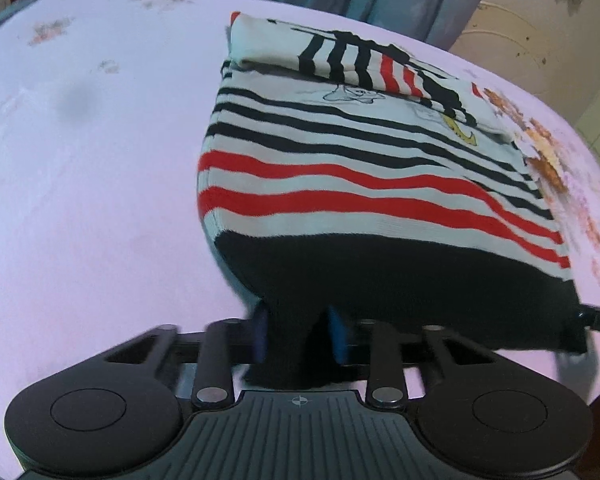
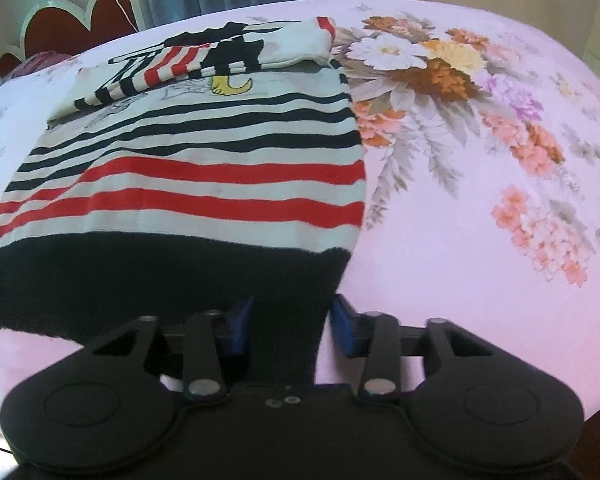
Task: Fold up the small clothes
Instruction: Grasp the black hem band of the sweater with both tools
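At the bottom of each frame, the left gripper [image 1: 298, 334] and right gripper [image 2: 290, 326] have blue-padded fingers [image 2: 345, 328] closed on a bunched tuck of the sweater's [image 1: 360, 184] black ribbed hem. The knit sweater fills mid-frame, lying on a pink sheet [image 1: 100, 160] with printed flowers [image 2: 428, 60]: red stripes, then black, on white. A sleeve [image 2: 204, 56] seems folded across its far end, in the upper part of the frame.
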Available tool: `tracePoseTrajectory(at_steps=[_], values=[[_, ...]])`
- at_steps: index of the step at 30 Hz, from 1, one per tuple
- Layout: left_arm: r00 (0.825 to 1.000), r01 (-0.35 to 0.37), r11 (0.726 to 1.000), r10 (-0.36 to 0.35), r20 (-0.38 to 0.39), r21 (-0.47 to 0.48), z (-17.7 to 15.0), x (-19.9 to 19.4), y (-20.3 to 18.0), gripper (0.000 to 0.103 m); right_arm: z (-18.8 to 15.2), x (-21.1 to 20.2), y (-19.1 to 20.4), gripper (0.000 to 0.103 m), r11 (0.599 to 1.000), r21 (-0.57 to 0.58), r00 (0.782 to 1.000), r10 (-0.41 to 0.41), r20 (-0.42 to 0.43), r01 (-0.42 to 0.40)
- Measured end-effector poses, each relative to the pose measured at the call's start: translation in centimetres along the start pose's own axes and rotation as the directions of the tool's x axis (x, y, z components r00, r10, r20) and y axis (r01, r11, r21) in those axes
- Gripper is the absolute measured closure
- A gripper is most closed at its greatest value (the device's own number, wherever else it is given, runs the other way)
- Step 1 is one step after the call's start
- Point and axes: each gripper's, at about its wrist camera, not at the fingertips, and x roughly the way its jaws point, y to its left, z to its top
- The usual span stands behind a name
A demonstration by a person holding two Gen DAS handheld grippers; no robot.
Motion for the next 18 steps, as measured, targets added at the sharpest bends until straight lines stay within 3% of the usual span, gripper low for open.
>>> tracePoseTrajectory(at_steps=[2, 6, 10, 12, 14, 18], values=[[1.000, 0.002, 1.000, -0.002, -0.001, -0.008, 0.0, -0.2, 0.1, 0.092, 0.0, -0.1, -0.1, 0.093, 1.000, 0.012, 1.000, 0.020, 0.000, -0.020], [0.999, -0.030, 0.999, 0.030, 0.034, 0.011, -0.1, -1.5, 0.4, 0.094, -0.1, -1.2, 0.4, 0.094, 0.999, -0.040, 0.999, -0.018, 0.040, 0.020], [0.998, -0.059, 0.998, 0.059, 0.005, 0.026, -0.9, -0.7, 1.1, 0.093, -0.4, -0.5, 0.0, 0.091, 0.998, -0.050, 1.000, -0.026, 0.003, 0.026], [0.999, -0.049, 0.999, 0.050, -0.006, 0.008, -0.4, -0.7, 1.1, 0.084, -0.2, -0.8, -0.2, 0.081, 0.999, -0.029, 1.000, -0.017, 0.013, 0.017], [1.000, -0.005, 1.000, 0.004, -0.020, -0.023, 0.1, -0.4, 1.4, 0.053, 0.0, -0.9, -0.7, 0.061, 1.000, 0.010, 1.000, -0.001, 0.012, 0.000], [0.999, 0.022, 1.000, -0.022, -0.029, -0.001, 0.0, 0.3, 0.6, 0.052, -0.1, -0.3, -0.9, 0.062, 0.998, 0.056, 0.999, 0.033, -0.020, -0.032]])
